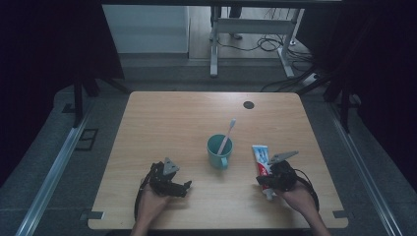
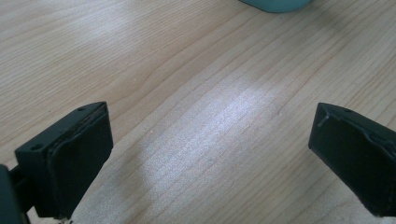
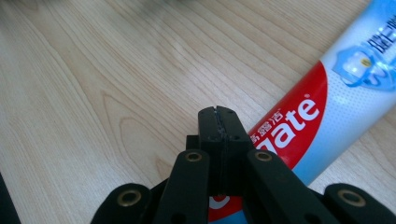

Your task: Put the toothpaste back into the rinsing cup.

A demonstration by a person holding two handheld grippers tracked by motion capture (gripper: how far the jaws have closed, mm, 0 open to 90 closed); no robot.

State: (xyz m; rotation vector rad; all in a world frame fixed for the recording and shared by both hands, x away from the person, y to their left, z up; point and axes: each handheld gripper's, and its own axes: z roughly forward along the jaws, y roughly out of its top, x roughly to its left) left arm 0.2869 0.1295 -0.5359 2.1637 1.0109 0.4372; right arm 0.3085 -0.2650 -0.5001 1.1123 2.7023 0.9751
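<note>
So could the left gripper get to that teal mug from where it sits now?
Probably yes. The left gripper rests on the table with its jaws wide open and empty, and bare wood lies between it and the teal mug. The toothbrush standing in the mug leans away from that side.

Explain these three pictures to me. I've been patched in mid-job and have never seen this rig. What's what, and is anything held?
There is no robot here. A person holds a hand-held two-jaw gripper in each hand.

The high view looks down on a wooden table from above the person's side. The other two pictures come from cameras riding on the grippers and looking along their jaws.

On the table stands a teal mug with a toothbrush in it. To its right lies a toothpaste tube.

The left gripper is open over bare wood and holds nothing. The right gripper is shut, jaws pressed together, with the tube lying beside and under them. Nothing shows between the jaws.
</note>
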